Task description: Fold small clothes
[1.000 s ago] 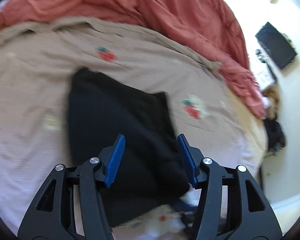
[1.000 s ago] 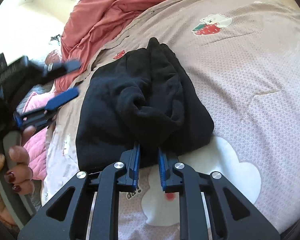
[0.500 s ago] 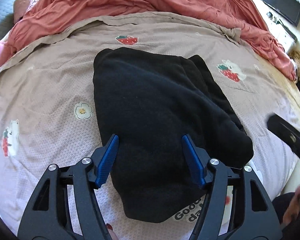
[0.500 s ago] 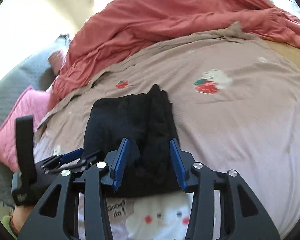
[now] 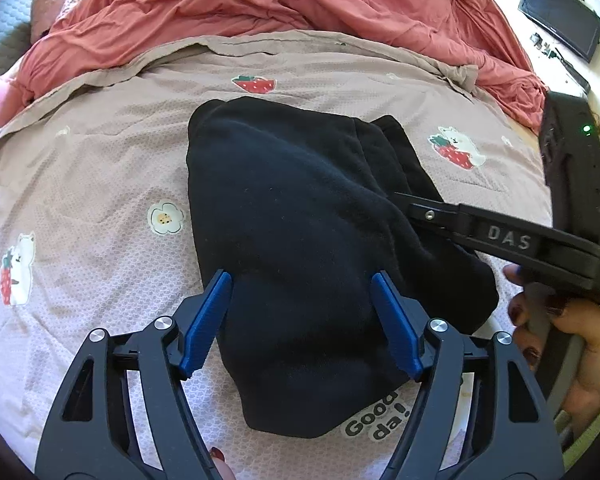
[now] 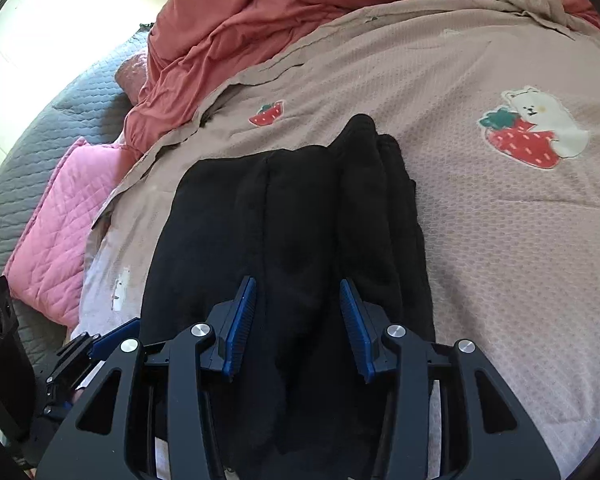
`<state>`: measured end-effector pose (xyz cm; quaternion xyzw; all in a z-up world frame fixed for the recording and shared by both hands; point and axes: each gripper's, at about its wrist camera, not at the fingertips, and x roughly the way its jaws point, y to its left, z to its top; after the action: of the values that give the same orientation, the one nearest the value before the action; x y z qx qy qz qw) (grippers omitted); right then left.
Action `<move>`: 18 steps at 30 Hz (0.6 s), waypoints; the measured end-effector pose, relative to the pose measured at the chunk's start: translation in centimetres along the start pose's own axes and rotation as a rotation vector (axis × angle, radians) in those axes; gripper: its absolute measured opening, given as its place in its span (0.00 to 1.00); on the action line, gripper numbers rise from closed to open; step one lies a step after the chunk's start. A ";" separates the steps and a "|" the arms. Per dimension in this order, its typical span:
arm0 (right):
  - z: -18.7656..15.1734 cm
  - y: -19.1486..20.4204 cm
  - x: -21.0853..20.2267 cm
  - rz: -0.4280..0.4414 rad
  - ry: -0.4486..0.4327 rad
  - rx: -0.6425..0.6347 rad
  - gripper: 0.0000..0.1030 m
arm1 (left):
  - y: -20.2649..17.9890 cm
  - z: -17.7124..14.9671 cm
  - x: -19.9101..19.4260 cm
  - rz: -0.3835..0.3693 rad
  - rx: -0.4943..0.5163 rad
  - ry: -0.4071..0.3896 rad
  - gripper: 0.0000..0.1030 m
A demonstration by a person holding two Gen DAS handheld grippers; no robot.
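A folded black garment (image 5: 300,248) is seen lying on a beige quilt (image 5: 100,184) printed with strawberries and bears, at the centre of both wrist views. In the left wrist view its long axis runs from the upper middle of the frame down towards the lower right, the narrower end resting on the lettering "Good da!" (image 5: 376,420). In the right wrist view (image 6: 292,240) the same axis runs almost straight up the frame, with stacked folded edges along its right side and a peak pointing to the upper centre. The left gripper (image 5: 302,316) is held over the near part of the garment, its jaws opening and set wide, with cloth seen between the blue pads (image 5: 208,320) but not pinched. The right gripper (image 6: 296,320) is shown partly spread above the garment, nothing clamped by its pads (image 6: 240,320). In the left wrist view the right gripper's black body (image 5: 500,236) is seen entering from the right edge, held by a hand (image 5: 572,340). A red blanket (image 5: 280,0) is bunched across the top of the frame, and a pink cushion (image 6: 56,224) lies at the left of the right wrist view
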<state>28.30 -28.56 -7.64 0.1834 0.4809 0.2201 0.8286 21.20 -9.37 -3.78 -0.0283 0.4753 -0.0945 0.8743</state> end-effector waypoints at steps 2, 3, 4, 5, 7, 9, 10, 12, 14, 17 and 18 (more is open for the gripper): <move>-0.1 0.1 0.1 0.002 -0.005 -0.015 0.42 | 0.1 0.0 -0.2 -0.003 -0.008 -0.002 0.65; 0.0 0.2 0.1 0.007 -0.007 -0.014 0.42 | 0.3 -0.1 -0.4 -0.005 -0.016 -0.004 0.65; 0.0 0.1 0.1 0.014 -0.010 -0.008 0.42 | 0.6 -0.2 -0.7 -0.011 -0.030 -0.012 0.65; 0.0 0.1 0.2 0.022 -0.011 -0.002 0.42 | 0.9 -0.3 -1.1 -0.011 -0.048 -0.024 0.65; 0.1 0.1 0.1 0.019 -0.014 -0.002 0.37 | 1.9 -0.8 -2.0 0.003 -0.088 -0.052 0.65; 0.1 0.5 -0.1 0.005 -0.018 -0.025 0.34 | 2.6 -1.1 -2.0 -0.007 -0.118 -0.042 0.65; 0.2 0.7 -0.1 -0.005 -0.020 -0.038 0.32 | 2.8 -1.2 -1.7 -0.013 -0.126 -0.029 0.65; 0.1 0.9 -0.1 -0.015 -0.024 -0.051 0.23 | 3.2 -1.2 -1.0 -0.026 -0.143 -0.001 0.68; 0.2 1.0 -0.2 -0.018 -0.031 -0.055 0.17 | 3.3 -1.3 -0.5 -0.045 -0.168 0.013 0.68; 0.4 2.3 -1.5 -0.058 -0.076 -0.124 0.11 | 2.6 -1.3 -0.3 -0.072 -0.171 0.032 0.68; 0.5 2.9 -2.0 -0.082 -0.091 -0.166 0.10 | 2.0 -1.3 -0.5 -0.078 -0.160 0.033 0.68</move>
<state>27.31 -27.25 -4.50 0.1040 0.4301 0.2164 0.8703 20.12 -7.25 -4.40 -0.1152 0.4941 -0.0905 0.8570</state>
